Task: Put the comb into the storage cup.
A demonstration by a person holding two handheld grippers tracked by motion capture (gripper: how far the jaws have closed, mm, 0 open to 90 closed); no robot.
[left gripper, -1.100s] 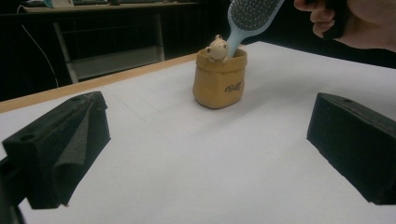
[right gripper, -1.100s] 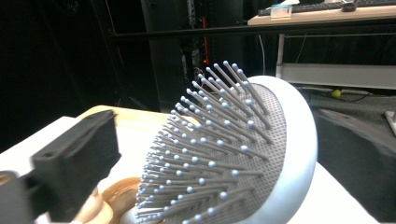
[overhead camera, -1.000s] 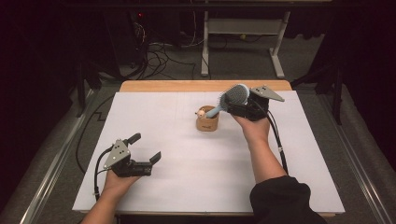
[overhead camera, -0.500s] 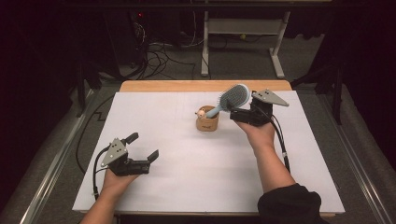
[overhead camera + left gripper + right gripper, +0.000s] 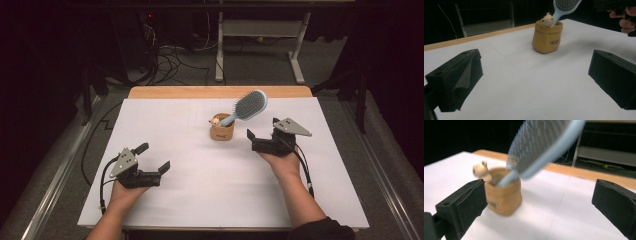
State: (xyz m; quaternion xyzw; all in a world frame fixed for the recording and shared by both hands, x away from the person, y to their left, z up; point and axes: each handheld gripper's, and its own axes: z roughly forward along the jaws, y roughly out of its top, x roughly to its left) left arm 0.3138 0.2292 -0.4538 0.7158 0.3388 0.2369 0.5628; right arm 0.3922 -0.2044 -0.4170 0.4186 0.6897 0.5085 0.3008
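Pale-blue hairbrush point(image 5: 247, 106) stands handle-down in tan pot point(image 5: 222, 131), head leaning up toward right gripper point(image 5: 260, 141), which sits just beside the pot, jaws wide and empty. Left gripper point(image 5: 152, 162), also agape, rests well apart.

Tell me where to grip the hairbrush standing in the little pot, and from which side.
Grip the hairbrush at its neck just above the pot rim, coming from the right gripper side: the head leans that way, and the handle is sunk inside.
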